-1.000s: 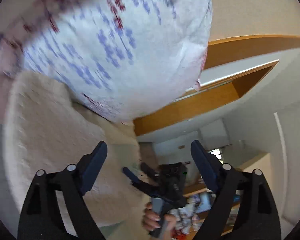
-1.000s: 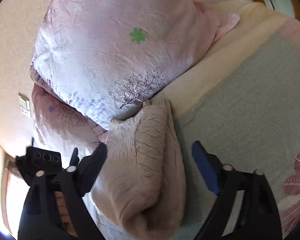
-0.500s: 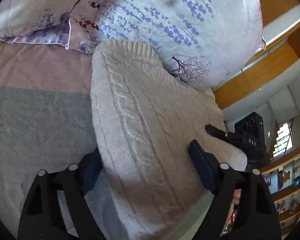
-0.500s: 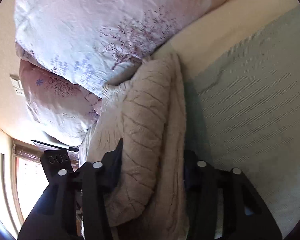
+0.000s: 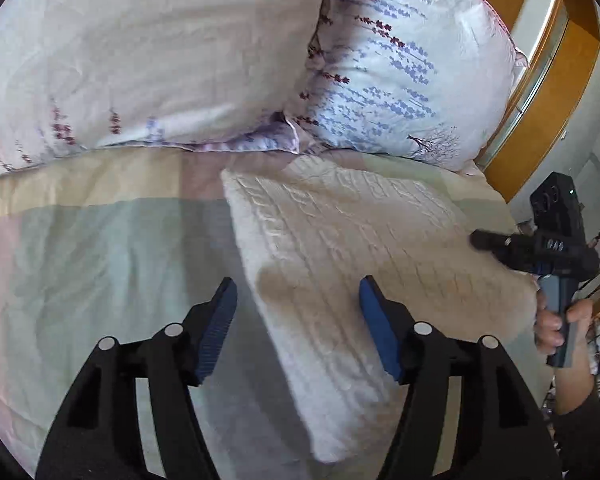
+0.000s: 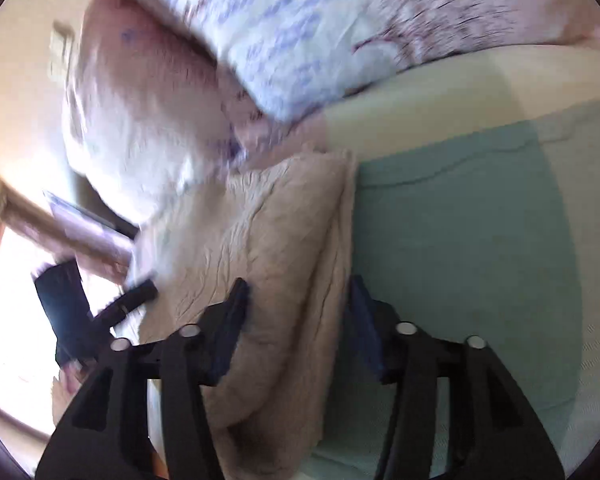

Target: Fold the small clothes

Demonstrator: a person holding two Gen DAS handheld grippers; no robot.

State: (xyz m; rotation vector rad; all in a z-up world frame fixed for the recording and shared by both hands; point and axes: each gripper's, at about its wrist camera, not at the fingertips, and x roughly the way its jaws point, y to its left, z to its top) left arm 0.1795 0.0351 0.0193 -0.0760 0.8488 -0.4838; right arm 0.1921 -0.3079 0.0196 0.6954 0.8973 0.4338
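Observation:
A folded cream cable-knit sweater lies on the bed just below the pillows. My left gripper is open, its fingers straddling the sweater's near left edge without closing on it. The right gripper shows in the left wrist view at the sweater's right edge. In the right wrist view the sweater looks beige and runs between the fingers of my right gripper, which is open around its near end. The left gripper shows there at the sweater's far side. This view is blurred.
Two floral pillows lie against the headboard behind the sweater. The bed cover has pale green, pink and cream blocks. A wooden bed frame stands at the right. A bright window is at the left.
Both grippers have drawn back and lifted from the sweater. The right gripper was closed tighter on the sweater's edge and is now wider open. The sweater lies flat on the bed.

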